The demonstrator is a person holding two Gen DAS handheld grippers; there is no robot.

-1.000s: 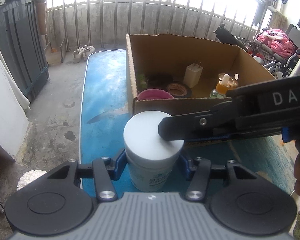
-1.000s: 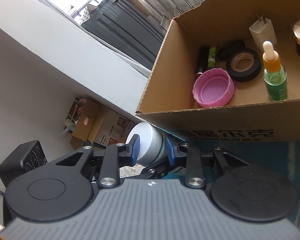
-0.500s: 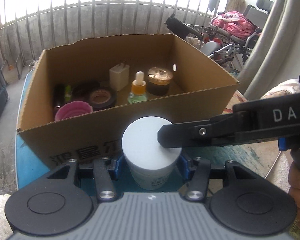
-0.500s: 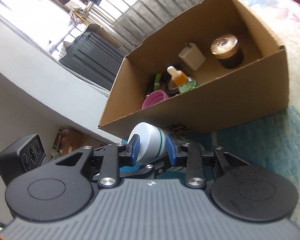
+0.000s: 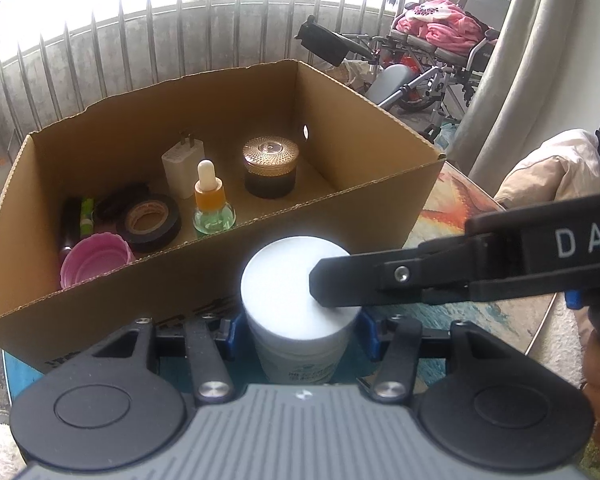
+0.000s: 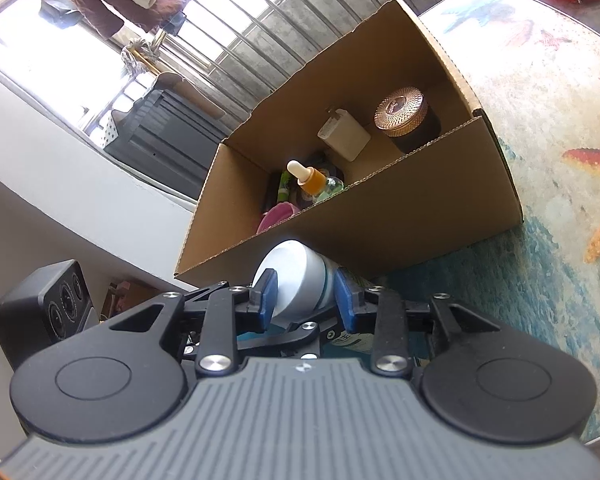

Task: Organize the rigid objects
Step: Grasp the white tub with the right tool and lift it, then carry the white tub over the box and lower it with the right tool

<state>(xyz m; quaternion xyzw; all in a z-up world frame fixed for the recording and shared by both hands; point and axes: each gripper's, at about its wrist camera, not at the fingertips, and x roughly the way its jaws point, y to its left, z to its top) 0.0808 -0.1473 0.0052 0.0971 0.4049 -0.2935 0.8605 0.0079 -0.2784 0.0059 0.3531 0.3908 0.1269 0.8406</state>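
Both grippers have risen with the white jar (image 5: 300, 280) since a second ago, when the box (image 5: 220, 288) stood above it and only its near wall showed well; now the left wrist view looks down over the rim into the box. Going left to right inside it: a pink cap (image 5: 96, 260) in the near left corner, a roll of black tape (image 5: 150, 222) just beside it, a dropper bottle (image 5: 212, 204) standing upright, a white charger (image 5: 182, 168) behind that, and a dark jar with a gold lid (image 5: 270, 168) towards the right, with bare cardboard floor to its right. The jar is held off the desk (image 6: 540, 280), just in front of the near wall and about level with its top edge. The left gripper (image 5: 298, 330) has its jaws closed on the jar's body below the lid, and the right gripper (image 6: 302, 294) has its jaws clamped across the lid from the side. By my reading the lift is nearly done, and the next step is to carry the jar forward over the wall and set it on the free floor at the right. The rim looks like the likeliest snag.
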